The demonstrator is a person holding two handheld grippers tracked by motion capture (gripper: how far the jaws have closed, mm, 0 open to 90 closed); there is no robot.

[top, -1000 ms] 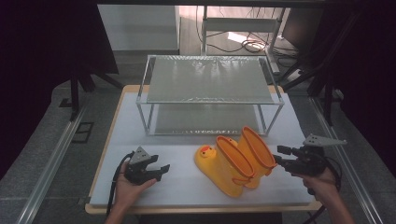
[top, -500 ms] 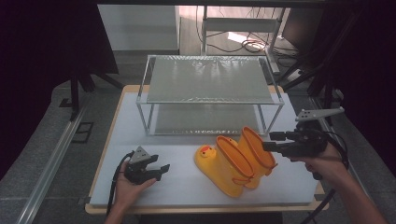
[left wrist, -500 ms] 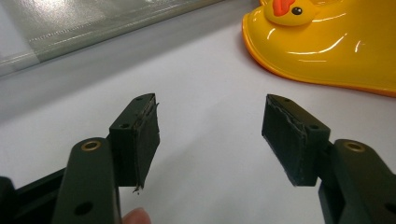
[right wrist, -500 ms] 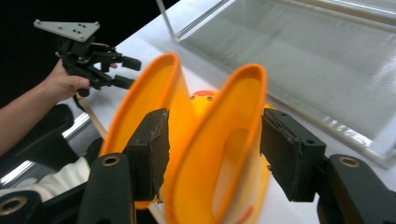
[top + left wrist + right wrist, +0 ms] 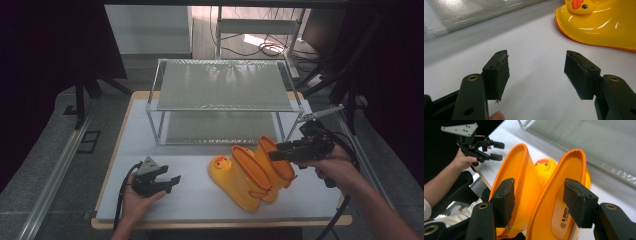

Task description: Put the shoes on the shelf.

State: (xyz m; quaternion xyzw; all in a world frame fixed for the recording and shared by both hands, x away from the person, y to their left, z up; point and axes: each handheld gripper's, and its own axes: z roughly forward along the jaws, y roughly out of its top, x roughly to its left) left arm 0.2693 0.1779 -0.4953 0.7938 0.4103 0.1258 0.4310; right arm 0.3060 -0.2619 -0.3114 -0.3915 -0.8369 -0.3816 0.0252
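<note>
Nearest, at the front left of the white table: left gripper resting low in the hand, jaws spread wide with nothing between them, pointing right toward the duck-faced toe of the near boot but well apart from it. Right gripper much closer to the work: jaws parted, not yet clamped, one black pad sitting inside the mouth of the left-hand shaft, the other pad beside the far wall of the second shaft, so both inner rims lying between them. Pair of yellow rubber boots lying side by side at the front centre-right of the table, toes toward the left gripper, open tops toward the right one; long axis running roughly from front-left up to back-right, in line with the right gripper's reach. Judged from that: a squeeze on the two touching rims as the likely next move, right hand clearly the nearer. Inside the right-hand shaft, a printed mark reading "B.DUCK" above a small round logo. Farther back, a two-tier metal rack with frosted shelves, both bare.
</note>
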